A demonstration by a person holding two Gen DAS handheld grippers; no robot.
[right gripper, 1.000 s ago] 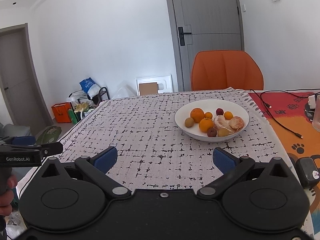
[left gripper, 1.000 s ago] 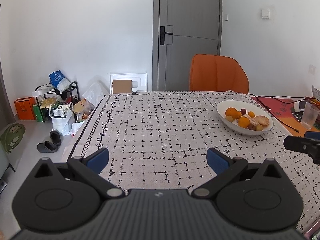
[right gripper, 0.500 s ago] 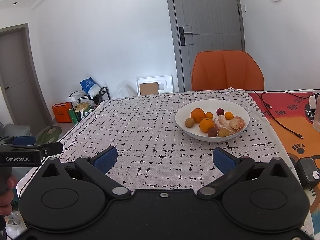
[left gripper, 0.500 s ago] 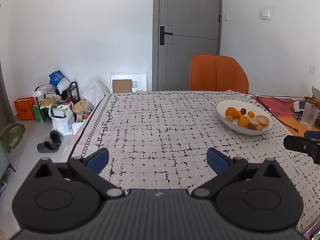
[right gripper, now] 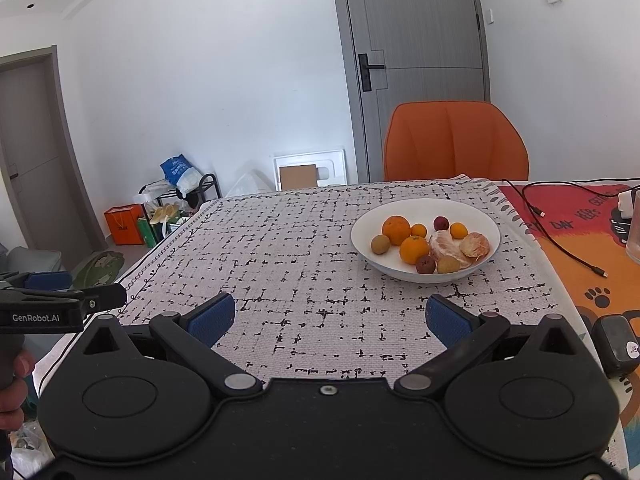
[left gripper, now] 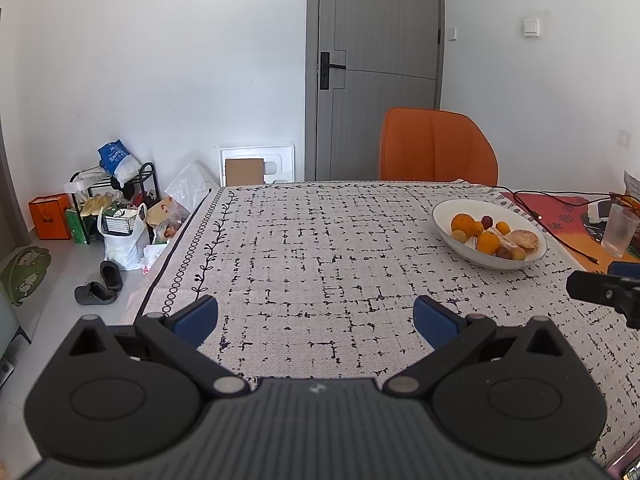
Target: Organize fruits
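Note:
A white bowl (right gripper: 488, 222) (left gripper: 444, 216) of fruit stands on the patterned tablecloth, toward the right. It holds two oranges (right gripper: 396, 230), peeled mandarin pieces (right gripper: 448, 250), small yellow and dark red fruits and a greenish one (right gripper: 380, 244). My right gripper (right gripper: 327, 318) hovers open over the cloth, short of the bowl, nothing between its blue pads. My left gripper (left gripper: 316, 320) is open too, over the table's near left part, well left of the bowl. Each gripper shows at the edge of the other's view.
An orange chair (right gripper: 454, 144) stands behind the table's far side. A black cable (right gripper: 560, 240) crosses a red-orange mat (right gripper: 580, 216) on the right, with a glass (left gripper: 620, 230) and a dark device (right gripper: 614, 344). Bags, a rack and slippers (left gripper: 100, 284) clutter the floor at left.
The bowl sits very slightly lower and closer in the right wrist view. Both grippers remain open and hardly moved.

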